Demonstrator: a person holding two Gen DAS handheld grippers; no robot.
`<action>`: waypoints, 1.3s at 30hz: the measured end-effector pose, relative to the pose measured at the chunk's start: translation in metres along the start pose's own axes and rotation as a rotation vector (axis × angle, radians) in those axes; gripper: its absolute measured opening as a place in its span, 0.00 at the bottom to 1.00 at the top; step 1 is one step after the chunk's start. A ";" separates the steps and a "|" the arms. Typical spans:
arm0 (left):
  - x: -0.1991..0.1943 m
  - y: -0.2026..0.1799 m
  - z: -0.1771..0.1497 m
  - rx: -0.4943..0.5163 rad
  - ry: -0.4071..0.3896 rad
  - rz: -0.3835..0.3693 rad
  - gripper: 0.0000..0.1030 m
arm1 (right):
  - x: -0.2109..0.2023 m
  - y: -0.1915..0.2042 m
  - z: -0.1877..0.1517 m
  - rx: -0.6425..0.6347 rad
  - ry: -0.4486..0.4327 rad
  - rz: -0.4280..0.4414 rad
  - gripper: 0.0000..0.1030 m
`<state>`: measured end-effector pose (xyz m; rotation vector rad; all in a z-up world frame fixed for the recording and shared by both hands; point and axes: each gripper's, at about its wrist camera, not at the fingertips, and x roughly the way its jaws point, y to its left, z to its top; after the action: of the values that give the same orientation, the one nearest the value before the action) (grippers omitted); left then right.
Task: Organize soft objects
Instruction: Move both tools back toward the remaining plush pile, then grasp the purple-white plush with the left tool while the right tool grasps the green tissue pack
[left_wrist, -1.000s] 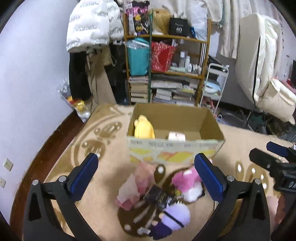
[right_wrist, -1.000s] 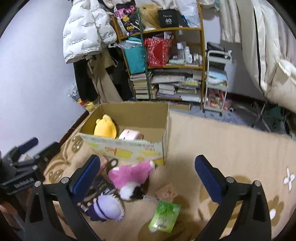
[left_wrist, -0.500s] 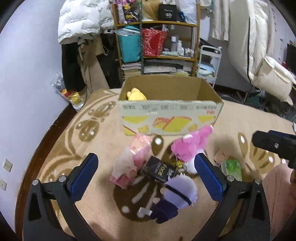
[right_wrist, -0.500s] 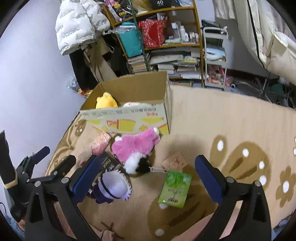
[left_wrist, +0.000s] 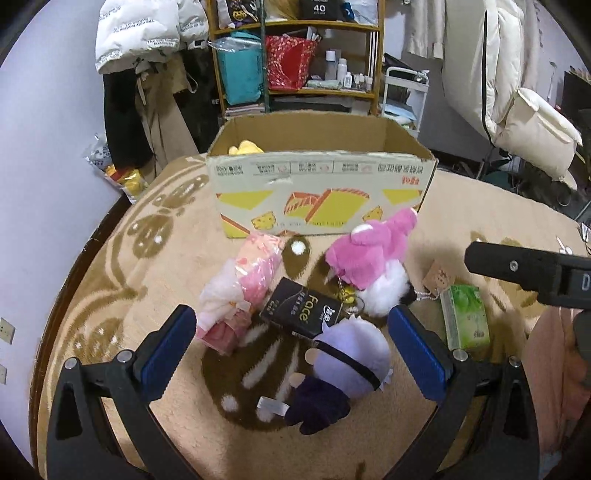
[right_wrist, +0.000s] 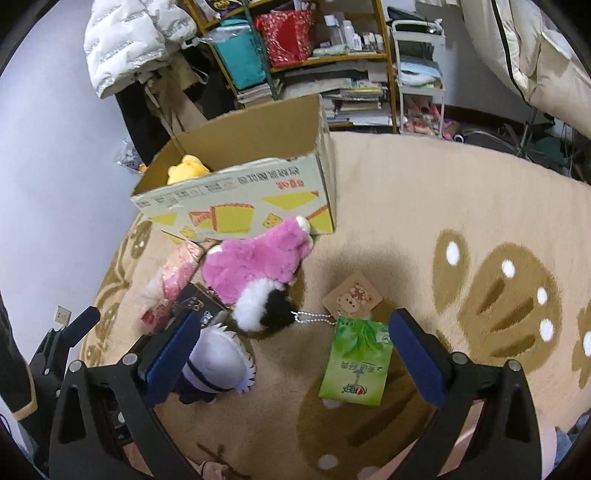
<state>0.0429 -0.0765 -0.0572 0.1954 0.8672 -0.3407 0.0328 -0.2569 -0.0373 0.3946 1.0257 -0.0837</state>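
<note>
Each black gripper (left_wrist: 291, 347) has blue pads (left_wrist: 168, 345) and silver screws.

place: home bedroom | evidence: patterned rug (right_wrist: 424, 206), cluttered bookshelf (left_wrist: 295, 55), hanging coats (left_wrist: 144, 33), bedding (left_wrist: 517, 92)

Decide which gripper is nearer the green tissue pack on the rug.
Right. The right gripper is open, the green tissue pack lying between its fingers; the left gripper frames the purple-haired plush doll instead.

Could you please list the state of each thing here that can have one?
Left gripper: open, empty.
Right gripper: open, empty.
Box: open, upright, yellow plush inside.
Pink plush: lying on rug.
Purple plush: lying on rug.
Green pack: flat on rug.
</note>
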 end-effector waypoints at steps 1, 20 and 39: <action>0.002 0.000 -0.001 0.001 0.003 -0.004 1.00 | 0.003 -0.001 0.001 0.005 0.007 0.001 1.00; 0.031 -0.022 -0.009 0.063 0.014 -0.088 1.00 | 0.051 -0.026 -0.003 0.157 0.104 -0.074 1.00; 0.058 -0.034 -0.016 0.095 0.087 -0.124 0.99 | 0.064 -0.038 -0.011 0.189 0.163 -0.139 0.94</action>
<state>0.0535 -0.1160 -0.1127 0.2460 0.9517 -0.4923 0.0474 -0.2810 -0.1074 0.5072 1.2104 -0.2786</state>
